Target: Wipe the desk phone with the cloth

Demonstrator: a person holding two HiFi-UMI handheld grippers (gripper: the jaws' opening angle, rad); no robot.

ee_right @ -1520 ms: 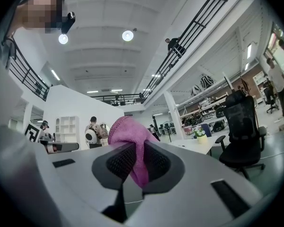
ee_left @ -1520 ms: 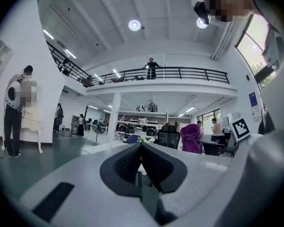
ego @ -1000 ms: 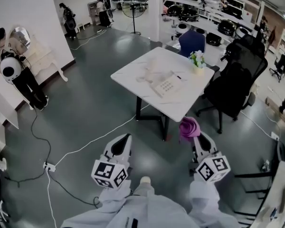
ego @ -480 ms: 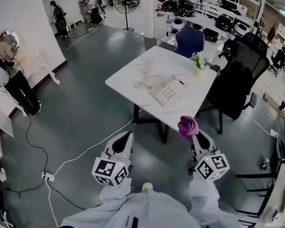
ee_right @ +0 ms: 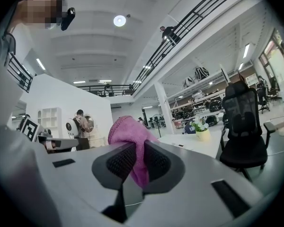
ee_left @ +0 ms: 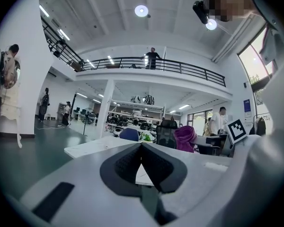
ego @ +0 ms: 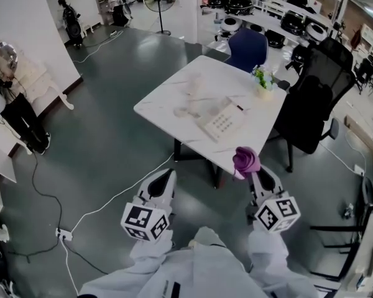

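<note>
A white desk phone (ego: 221,122) lies on the white marble table (ego: 168,95) ahead of me, its handset toward the table's left. My right gripper (ego: 255,174) is shut on a pink cloth (ego: 246,160) (ee_right: 131,138), held in the air short of the table's near edge. The cloth bunches up above the black pads (ee_right: 121,161). My left gripper (ego: 163,182) hangs over the floor left of it, shut with nothing between its jaws. In the left gripper view the table edge (ee_left: 90,148) shows beyond the closed jaws, and the cloth (ee_left: 184,137) at right.
A small potted plant (ego: 262,79) stands at the table's far right corner. A black office chair (ego: 311,101) sits right of the table, a blue chair (ego: 247,47) behind it. Cables (ego: 96,197) and a power strip (ego: 62,233) lie on the floor at left. A person (ego: 12,107) stands by the left wall.
The view has drawn a little closer to the table. Both grippers keep their places in front of me, the right one still holding the cloth.
</note>
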